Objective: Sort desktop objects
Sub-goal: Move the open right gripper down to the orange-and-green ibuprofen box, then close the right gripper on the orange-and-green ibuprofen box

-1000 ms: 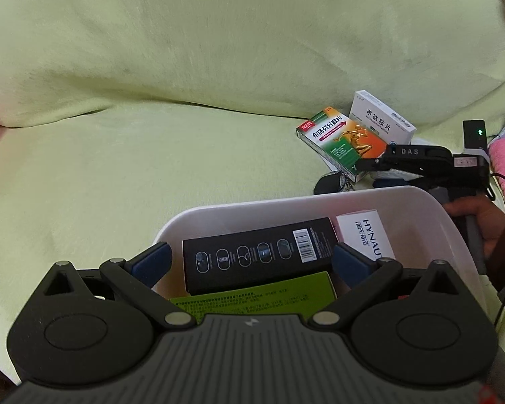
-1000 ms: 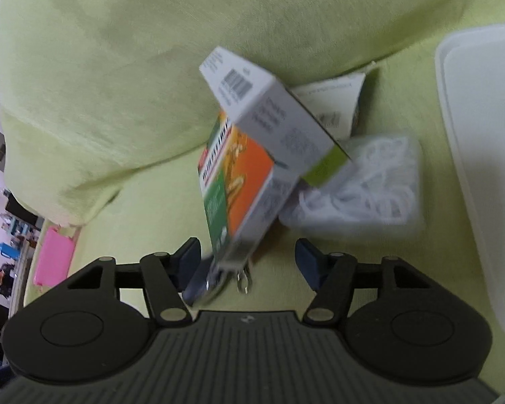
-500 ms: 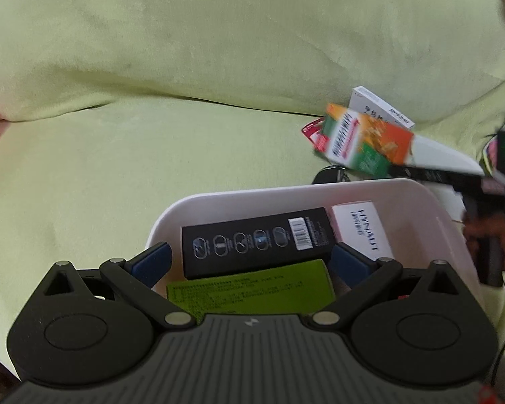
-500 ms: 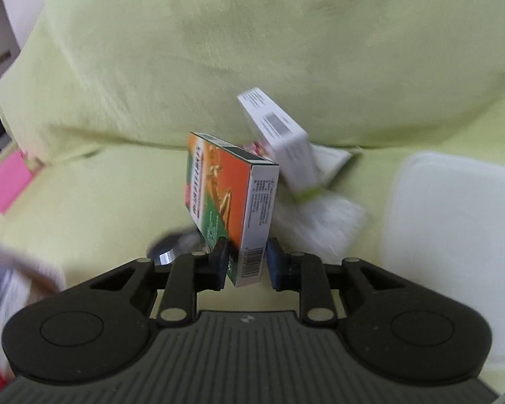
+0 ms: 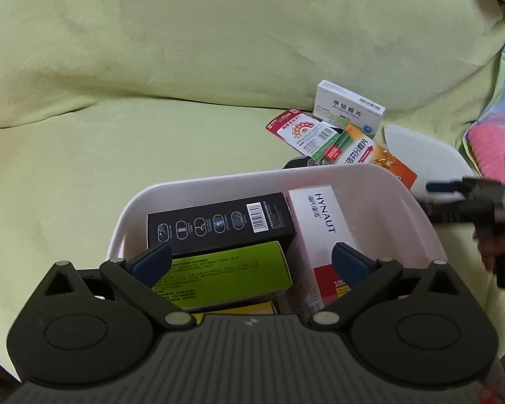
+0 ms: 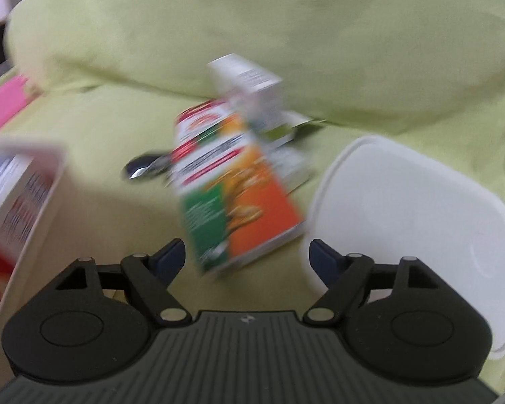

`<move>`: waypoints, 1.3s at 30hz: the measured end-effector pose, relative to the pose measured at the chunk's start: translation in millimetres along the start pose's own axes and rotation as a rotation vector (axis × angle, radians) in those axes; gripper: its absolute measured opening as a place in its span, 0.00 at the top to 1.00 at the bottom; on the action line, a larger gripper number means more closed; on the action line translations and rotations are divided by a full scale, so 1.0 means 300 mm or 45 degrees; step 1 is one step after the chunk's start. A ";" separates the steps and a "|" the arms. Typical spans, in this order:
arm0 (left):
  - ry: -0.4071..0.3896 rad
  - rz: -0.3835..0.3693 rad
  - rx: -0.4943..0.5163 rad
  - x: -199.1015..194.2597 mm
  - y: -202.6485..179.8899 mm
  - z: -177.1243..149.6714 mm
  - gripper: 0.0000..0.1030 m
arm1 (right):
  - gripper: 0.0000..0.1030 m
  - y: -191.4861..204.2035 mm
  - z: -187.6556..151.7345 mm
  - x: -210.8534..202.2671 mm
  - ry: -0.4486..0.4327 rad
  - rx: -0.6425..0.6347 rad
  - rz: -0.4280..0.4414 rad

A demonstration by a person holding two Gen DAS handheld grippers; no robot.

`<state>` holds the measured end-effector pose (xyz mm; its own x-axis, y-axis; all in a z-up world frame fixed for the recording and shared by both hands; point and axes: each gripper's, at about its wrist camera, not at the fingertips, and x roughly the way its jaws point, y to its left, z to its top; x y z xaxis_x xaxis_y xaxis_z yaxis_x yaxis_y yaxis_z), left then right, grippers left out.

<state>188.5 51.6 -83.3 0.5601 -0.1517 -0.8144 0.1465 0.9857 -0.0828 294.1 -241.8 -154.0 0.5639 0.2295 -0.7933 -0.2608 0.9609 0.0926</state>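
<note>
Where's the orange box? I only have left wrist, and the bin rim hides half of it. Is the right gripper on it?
Observer: No. The right wrist view shows the right gripper wide open, with the orange box ahead of it and clear of both fingers.
Operator: In the bin?
Observer: No, it's outside. The bin wall is off to its left, with green cloth between them.
Operator: Touching the lid?
Observer: Its near right corner reaches the lid rim, but it's too blurred to tell contact.
</note>
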 end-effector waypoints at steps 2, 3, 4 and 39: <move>0.001 -0.002 -0.002 0.002 0.001 0.003 0.02 | 0.24 -0.056 0.047 0.008 -0.029 0.088 0.049; 0.005 -0.003 -0.004 0.007 0.001 0.005 0.02 | 0.24 -0.082 0.061 0.023 -0.034 0.107 0.084; 0.012 -0.003 -0.006 0.016 0.001 0.009 0.02 | 0.24 -0.104 0.081 0.045 -0.027 0.123 0.136; 0.021 -0.018 -0.019 0.044 -0.008 0.026 0.02 | 0.48 0.065 0.089 0.182 0.382 -0.349 0.472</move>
<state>201.8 46.8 -89.3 0.5447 -0.1648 -0.8222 0.1422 0.9845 -0.1032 340.7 -206.4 -179.4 0.1575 0.4525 -0.8777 -0.6165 0.7394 0.2705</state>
